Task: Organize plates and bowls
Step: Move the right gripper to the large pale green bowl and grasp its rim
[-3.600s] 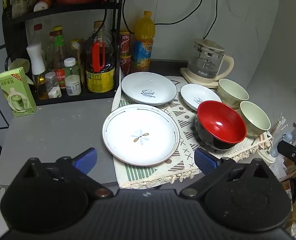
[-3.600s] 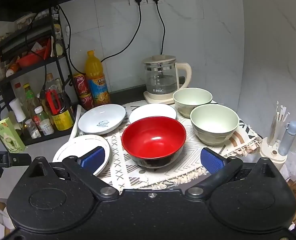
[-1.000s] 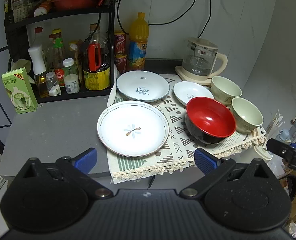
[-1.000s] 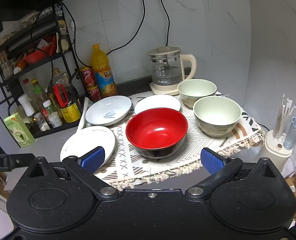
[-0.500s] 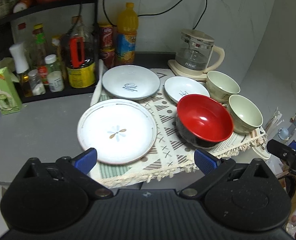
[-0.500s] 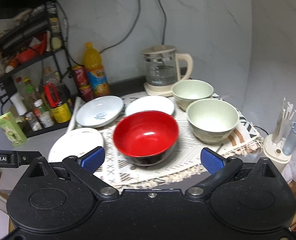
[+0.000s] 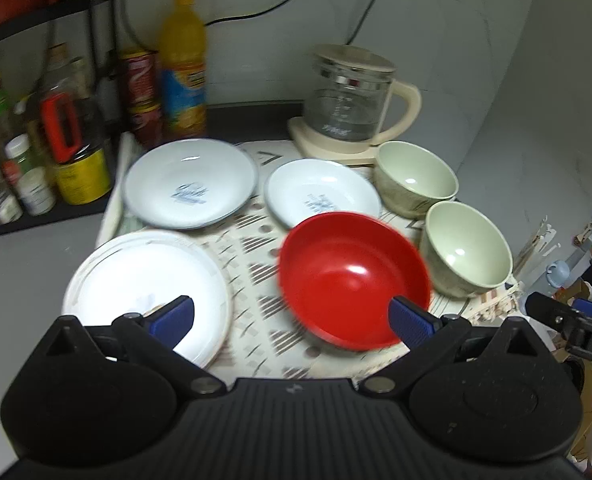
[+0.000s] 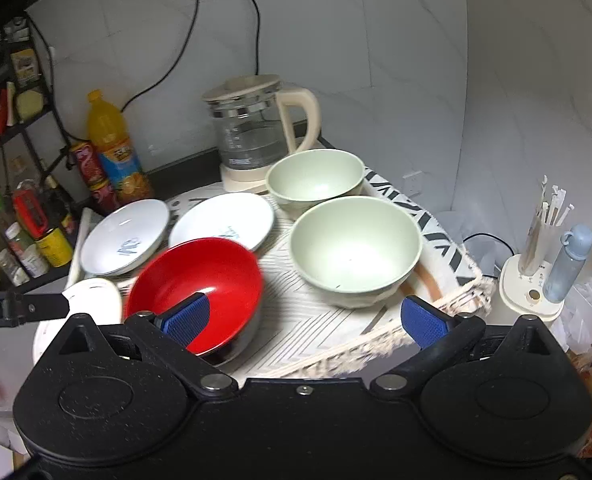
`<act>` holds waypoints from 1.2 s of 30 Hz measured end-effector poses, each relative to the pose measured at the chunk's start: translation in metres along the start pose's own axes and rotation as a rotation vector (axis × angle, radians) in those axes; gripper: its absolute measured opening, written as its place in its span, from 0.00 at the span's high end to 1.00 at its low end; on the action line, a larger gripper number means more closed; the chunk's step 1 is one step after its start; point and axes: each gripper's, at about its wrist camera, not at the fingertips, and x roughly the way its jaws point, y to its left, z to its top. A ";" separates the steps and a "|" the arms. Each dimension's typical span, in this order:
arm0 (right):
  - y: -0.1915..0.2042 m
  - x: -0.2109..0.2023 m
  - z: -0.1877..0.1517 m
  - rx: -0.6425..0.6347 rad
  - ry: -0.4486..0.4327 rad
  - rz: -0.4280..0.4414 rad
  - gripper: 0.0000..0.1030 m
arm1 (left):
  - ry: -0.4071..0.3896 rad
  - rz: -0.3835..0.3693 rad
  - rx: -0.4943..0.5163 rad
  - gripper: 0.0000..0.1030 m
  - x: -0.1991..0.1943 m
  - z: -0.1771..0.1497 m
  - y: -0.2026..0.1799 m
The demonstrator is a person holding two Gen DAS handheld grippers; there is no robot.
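Bowls and plates sit unstacked on the mat; sorting hasn't started. My left gripper (image 7: 292,320) and right gripper (image 8: 303,318) hang released, holding nothing. The red bowl (image 7: 351,280) lies nearest; next I'd probably straddle its rim and clench.

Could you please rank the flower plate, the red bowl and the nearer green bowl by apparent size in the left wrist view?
1. Flower plate
2. Red bowl
3. Nearer green bowl

The plate and red bowl sit closer to the camera, which exaggerates them.
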 end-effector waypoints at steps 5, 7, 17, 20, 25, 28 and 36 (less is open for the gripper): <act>-0.022 0.023 0.013 0.033 0.033 -0.020 0.01 | 0.036 -0.031 0.030 0.01 0.024 0.019 -0.024; -0.030 0.032 0.016 0.038 0.047 -0.027 0.01 | 0.037 -0.045 0.050 0.01 0.033 0.027 -0.034; -0.067 0.073 0.022 0.135 0.117 -0.042 0.21 | 0.083 -0.116 0.148 0.03 0.090 0.056 -0.081; -0.076 0.084 0.026 0.147 0.130 -0.061 0.28 | 0.097 -0.131 0.172 0.06 0.108 0.064 -0.091; -0.086 0.101 0.030 0.178 0.154 -0.087 0.30 | 0.121 -0.160 0.223 0.08 0.131 0.072 -0.106; -0.087 0.112 0.031 0.164 0.172 -0.125 0.30 | 0.142 -0.162 0.236 0.08 0.146 0.076 -0.112; -0.097 0.132 0.029 0.211 0.220 -0.156 0.32 | 0.171 -0.214 0.260 0.15 0.174 0.084 -0.127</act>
